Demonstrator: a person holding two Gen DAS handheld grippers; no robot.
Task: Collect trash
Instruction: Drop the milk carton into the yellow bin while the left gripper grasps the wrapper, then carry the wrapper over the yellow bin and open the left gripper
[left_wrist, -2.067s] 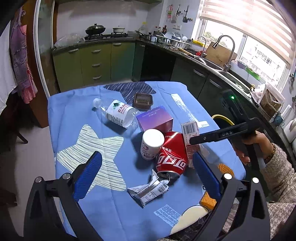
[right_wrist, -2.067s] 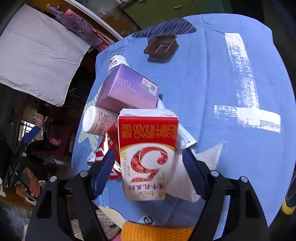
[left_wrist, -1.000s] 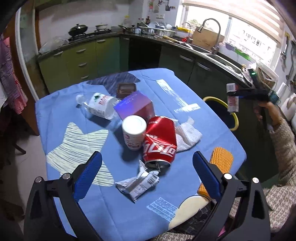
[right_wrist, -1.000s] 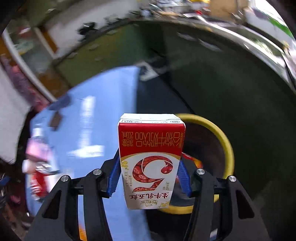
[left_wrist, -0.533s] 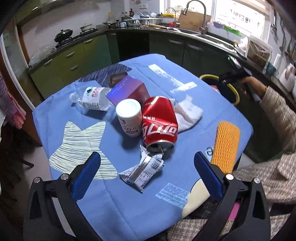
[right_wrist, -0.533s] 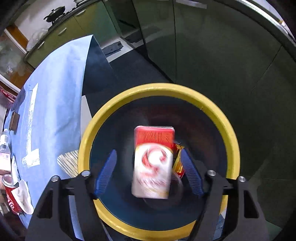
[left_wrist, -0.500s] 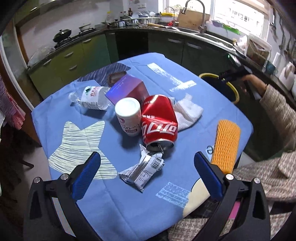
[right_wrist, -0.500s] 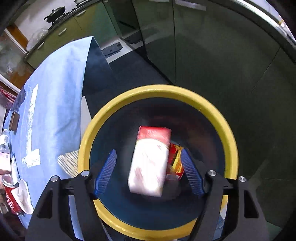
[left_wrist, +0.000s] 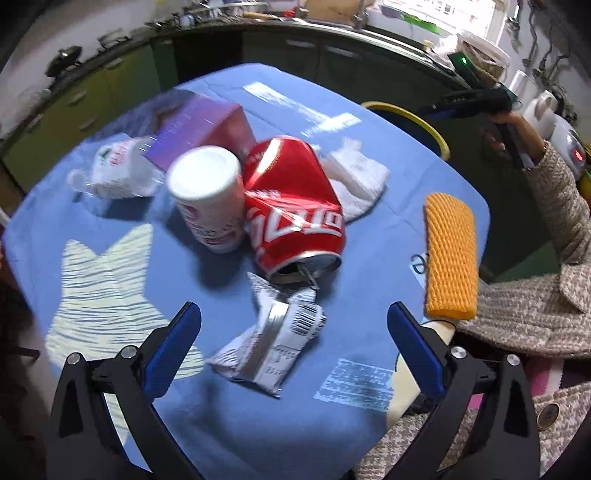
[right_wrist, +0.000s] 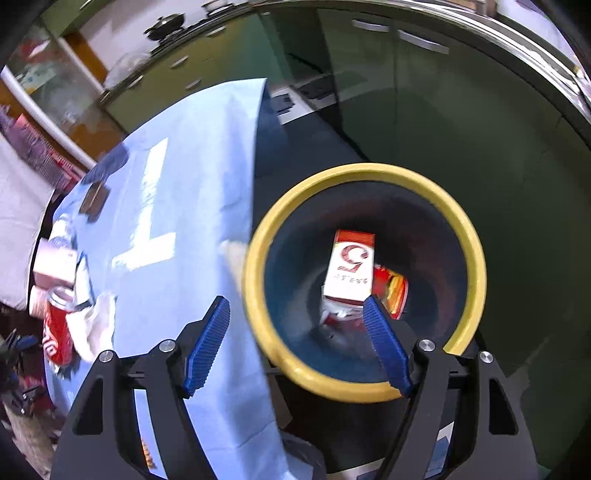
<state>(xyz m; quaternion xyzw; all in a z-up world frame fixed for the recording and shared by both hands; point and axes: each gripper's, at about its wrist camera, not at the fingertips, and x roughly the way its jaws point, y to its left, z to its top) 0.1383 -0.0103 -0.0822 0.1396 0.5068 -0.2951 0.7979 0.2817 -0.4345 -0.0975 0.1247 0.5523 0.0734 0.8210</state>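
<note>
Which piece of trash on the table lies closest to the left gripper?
The crumpled silver wrapper, directly between the left gripper's open jaws; the red can lies beyond it.

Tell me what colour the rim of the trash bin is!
The trash bin's rim is yellow, around a dark inside. The right wrist view shows it best.

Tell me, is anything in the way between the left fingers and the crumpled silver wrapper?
Nothing visible is. The left gripper is open, and the crumpled wrapper lies right ahead between its fingers. The red can sits behind it.
</note>
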